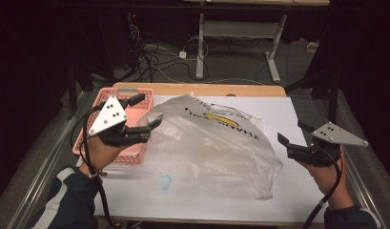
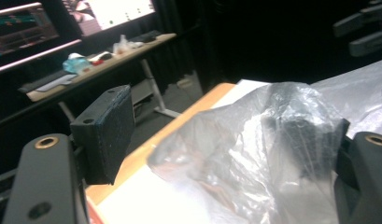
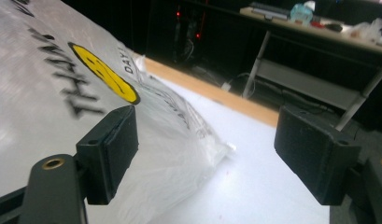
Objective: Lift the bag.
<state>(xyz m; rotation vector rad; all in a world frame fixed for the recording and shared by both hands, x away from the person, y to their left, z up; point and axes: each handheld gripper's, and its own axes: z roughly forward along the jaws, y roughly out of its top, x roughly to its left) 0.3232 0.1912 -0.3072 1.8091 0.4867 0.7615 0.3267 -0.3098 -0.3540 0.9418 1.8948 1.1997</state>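
White table sheet [image 1: 288, 114], pink basket [image 1: 135, 112] (contents hidden), crumpled plastic bag [image 1: 216, 143].

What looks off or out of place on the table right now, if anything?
The clear plastic bag lies crumpled and spread across the white sheet, one corner lifted and draped over a pad of the open left gripper. There is also a small blue smudge on the sheet near the front edge. The pink basket sits straight.
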